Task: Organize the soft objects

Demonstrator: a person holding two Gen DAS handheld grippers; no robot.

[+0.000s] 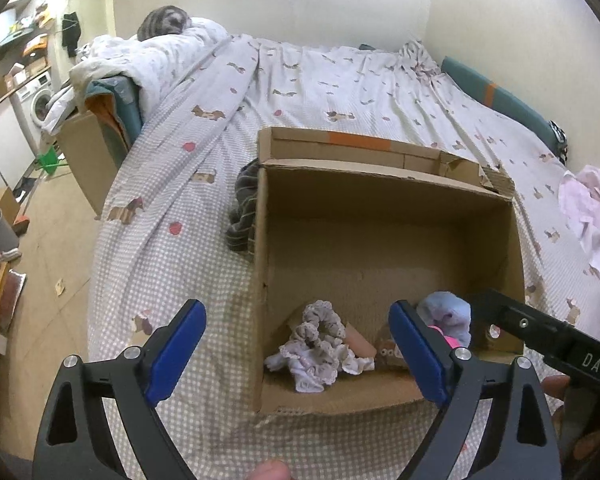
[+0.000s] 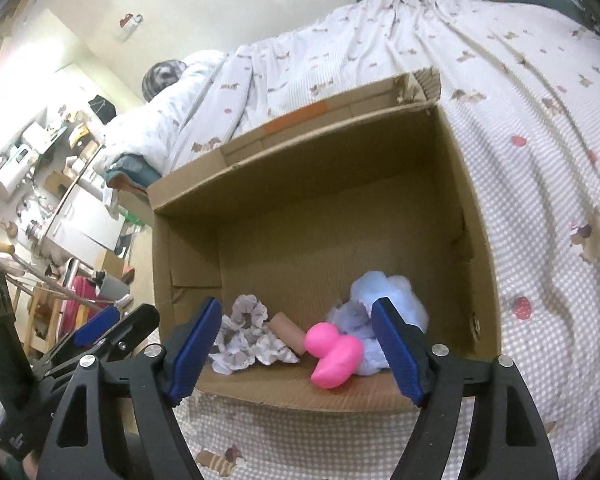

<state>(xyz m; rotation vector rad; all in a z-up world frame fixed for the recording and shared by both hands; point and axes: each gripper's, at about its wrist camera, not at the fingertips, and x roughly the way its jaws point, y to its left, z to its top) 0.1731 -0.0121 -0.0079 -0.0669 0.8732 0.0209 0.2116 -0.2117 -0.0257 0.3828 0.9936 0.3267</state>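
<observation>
Both my tools gape wide with nothing in them. The right tool (image 2: 296, 350) hangs over the near edge of the cardboard box (image 2: 476, 216) on the bed (image 2: 540, 184), and the left tool (image 1: 298, 350) hovers beside it. Just past my right tips lies a pink rubber duck (image 2: 334, 358); at ten o'clock sits a frilly scrunchie (image 2: 246, 336), and at one o'clock a pale blue plush (image 2: 384, 296). More cloth waits outside: a striped garment (image 1: 242, 210) by the box's left wall and a pink one (image 1: 588, 210) far right. Best, I judge, to lift clear and pinch one bunched fold.
</observation>
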